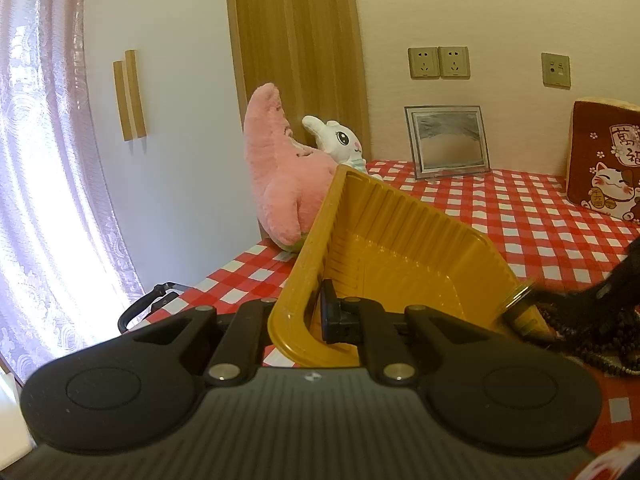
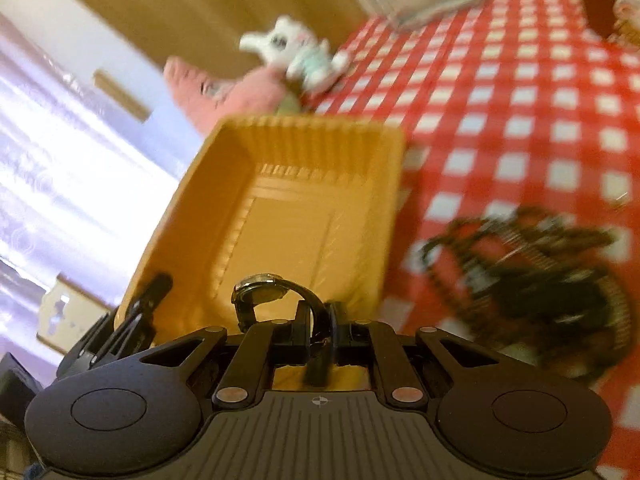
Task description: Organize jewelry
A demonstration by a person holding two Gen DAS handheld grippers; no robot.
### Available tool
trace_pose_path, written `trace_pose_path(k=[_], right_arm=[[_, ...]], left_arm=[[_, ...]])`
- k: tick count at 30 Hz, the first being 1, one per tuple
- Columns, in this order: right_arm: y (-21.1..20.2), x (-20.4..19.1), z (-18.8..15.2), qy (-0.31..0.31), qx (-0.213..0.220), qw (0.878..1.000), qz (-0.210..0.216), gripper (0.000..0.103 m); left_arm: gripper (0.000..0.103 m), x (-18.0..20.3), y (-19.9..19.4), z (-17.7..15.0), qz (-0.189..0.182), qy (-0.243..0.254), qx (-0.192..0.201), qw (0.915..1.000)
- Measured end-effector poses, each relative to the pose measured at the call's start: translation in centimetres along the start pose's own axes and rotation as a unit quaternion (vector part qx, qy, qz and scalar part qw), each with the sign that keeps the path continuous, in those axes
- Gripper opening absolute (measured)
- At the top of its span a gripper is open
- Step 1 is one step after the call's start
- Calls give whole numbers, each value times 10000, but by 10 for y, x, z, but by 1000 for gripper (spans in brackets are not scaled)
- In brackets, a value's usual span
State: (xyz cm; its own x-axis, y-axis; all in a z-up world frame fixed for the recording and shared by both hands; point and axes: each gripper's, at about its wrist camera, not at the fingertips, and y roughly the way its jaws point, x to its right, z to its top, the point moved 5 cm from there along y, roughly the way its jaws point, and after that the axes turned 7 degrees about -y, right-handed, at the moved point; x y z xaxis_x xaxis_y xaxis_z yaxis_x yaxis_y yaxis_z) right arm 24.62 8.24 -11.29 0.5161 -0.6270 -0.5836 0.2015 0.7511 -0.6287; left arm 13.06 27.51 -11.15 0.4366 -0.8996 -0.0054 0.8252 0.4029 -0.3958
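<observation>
Red-and-white checked cloth covers the counter [image 1: 520, 216] where we are sorting the jewelry, against a cream wall.

Our right gripper [image 2: 320, 320] is closed on the dark strap of a wristwatch [image 2: 260, 294]; its round face stands up just ahead of the fingers, over the near end of the yellow tray [image 2: 288, 208]. We cannot tell whether the watch touches the tray floor. In the right wrist view the tray's ribbed interior looks empty, so we judge that nothing has been sorted into it yet and the watch would be the first piece in.

Our left gripper [image 1: 316, 316] is clamped on the tray's near rim, one finger inside the wall and the other outside. In that view the tray [image 1: 400, 240] is tipped, its far corner raised off the cloth.

Just beside the tray, to the right, lies a dark tangle of beaded strands [image 2: 532, 280], blurred in the right wrist view. That heap seems to be the bulk of what is left. How many pieces it holds we cannot say.

Further out, a pink plush [image 1: 276, 176] and a white plush [image 1: 340, 140] sit at the back, with a picture frame [image 1: 446, 140] leaning on the wall and a red cushion [image 1: 604, 164] at the far right.
</observation>
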Motion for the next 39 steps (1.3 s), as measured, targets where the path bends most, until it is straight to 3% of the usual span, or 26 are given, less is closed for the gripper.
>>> trace_pose_path(k=[7,10,12,18,26,31,39], right_arm=[[46,-14,-3,155,-433,9988,175,10],[48,-19,-3,-16,-410,9990,188,27],[42,-23,-5,-104,-289,9992,242,56],[3,-12,-5,-470,104,9988,55,56],[-70,60,-22,-249,551,9938,-936,56],[-104,112,-28,-203,686,9803,-1842,56],[-119,159,-25,-572,710,9678,-2344,43]], left_arm=[[8,-3,1,-1,-40,-39,-16,10000],[8,-5,2,-2,-39,-93,-79,9999],[8,-5,2,-2,-55,-116,-77,9999],[8,-6,2,-3,-66,-130,-84,9999],[8,-6,2,-2,-49,-141,-112,9998],[8,-6,3,-3,-47,-140,-117,9998],[8,-4,3,-2,-25,-113,-114,9999]])
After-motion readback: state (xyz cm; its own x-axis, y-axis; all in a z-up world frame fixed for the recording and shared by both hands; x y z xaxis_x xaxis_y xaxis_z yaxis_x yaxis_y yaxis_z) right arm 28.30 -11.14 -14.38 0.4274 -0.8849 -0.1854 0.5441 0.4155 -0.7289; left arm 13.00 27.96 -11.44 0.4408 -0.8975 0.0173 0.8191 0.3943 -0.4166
